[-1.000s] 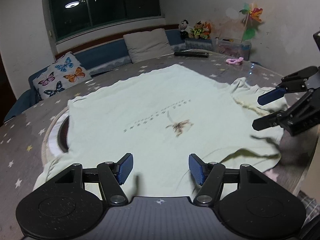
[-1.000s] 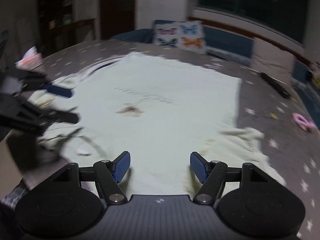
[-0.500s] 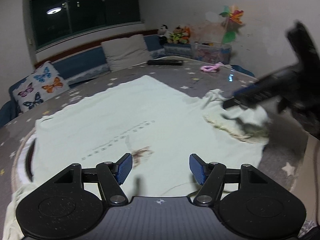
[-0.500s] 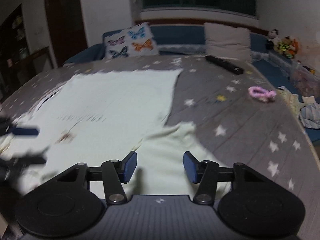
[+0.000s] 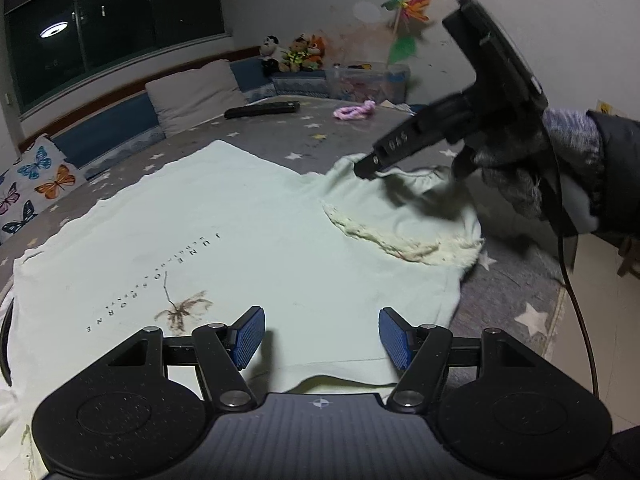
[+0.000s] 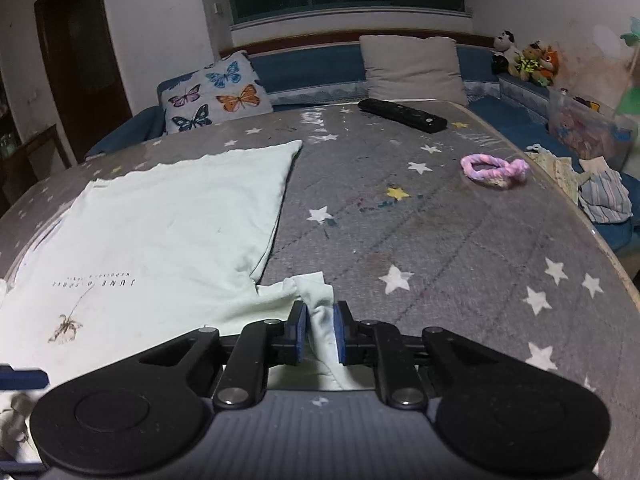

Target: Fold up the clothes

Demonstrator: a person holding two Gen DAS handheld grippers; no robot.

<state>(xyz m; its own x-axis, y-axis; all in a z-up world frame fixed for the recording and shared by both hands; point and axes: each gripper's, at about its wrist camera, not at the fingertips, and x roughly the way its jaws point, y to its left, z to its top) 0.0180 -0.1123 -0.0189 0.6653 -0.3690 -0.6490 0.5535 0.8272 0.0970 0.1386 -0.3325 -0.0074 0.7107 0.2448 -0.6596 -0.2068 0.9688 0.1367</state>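
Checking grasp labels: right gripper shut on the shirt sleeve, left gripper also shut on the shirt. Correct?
Not quite. The left gripper is open above the T-shirt, holding nothing, per the left wrist view. The right gripper is shut on the sleeve.

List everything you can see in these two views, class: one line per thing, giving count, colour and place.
T-shirt: one, pale green, spread on the table, sleeve pinched.
Table: one, grey with stars.
Remote control: one, black, far side of table.
Scrunchie: one, pink, right of table.
Butterfly cushion: one, white, on bench.
Plain cushion: one, beige, on bench.
Soft toys: several, mixed colours, bench corner.
Pinwheel: one, multicoloured, by wall.
Left gripper: black, blue fingers, open over hem.
Right gripper: shut on sleeve.
Gloved hand: grey, holding right gripper.
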